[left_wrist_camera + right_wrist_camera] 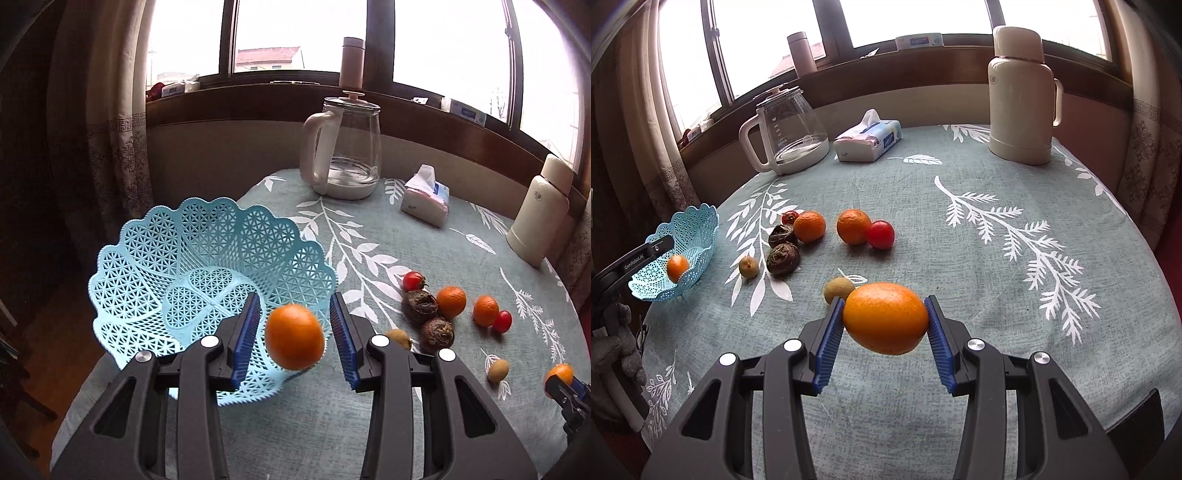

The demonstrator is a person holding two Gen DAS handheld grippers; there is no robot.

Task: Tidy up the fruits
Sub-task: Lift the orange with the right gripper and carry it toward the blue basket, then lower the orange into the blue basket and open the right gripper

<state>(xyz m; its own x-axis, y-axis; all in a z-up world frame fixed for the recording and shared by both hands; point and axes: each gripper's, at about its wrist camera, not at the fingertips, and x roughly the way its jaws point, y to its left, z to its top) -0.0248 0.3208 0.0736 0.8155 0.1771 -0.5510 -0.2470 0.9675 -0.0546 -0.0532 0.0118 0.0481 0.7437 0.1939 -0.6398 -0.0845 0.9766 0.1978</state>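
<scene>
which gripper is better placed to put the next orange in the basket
Right. The right gripper is shut on an orange, lifted above the cloth. The left gripper is open at the basket, its orange loose between its fingers.

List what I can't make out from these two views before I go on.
- Left wrist view: whether the orange between the open left claw fingers has landed in the basket; it looks motion-blurred.
- Left wrist view: right claw, cut off by the frame edge.
- Right wrist view: small brown fruit, partly hidden behind the gripped orange.
</scene>
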